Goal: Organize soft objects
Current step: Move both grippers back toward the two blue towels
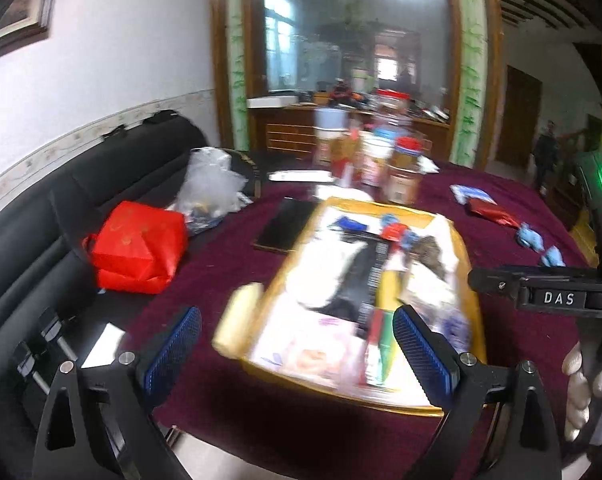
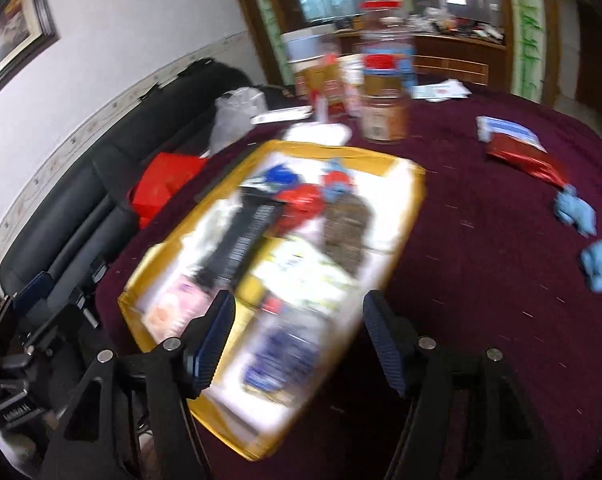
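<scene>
While both views smear | right claw (image 2: 299,342) wide, empty | left claw (image 1: 297,354) wide, empty | risk: blue soft pieces (image 2: 575,210) far right on desk (image 2: 481,280); hasty reach over yellow tray (image 2: 415,184) may snag its contents.

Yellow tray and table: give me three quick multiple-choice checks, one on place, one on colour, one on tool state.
1. Where do the light-blue soft pieces lie?
A. in the yellow tray
B. on the cloth right of the tray
C. on the sofa

2. What colour is the tablecloth?
A. maroon
B. green
C. white

3. The right tool is:
A. shut on a packet
B. open, empty
C. out of view

Answers: 1 B, they sit clear of the tray; 2 A, dark red; 3 B, nothing between its pads.
</scene>
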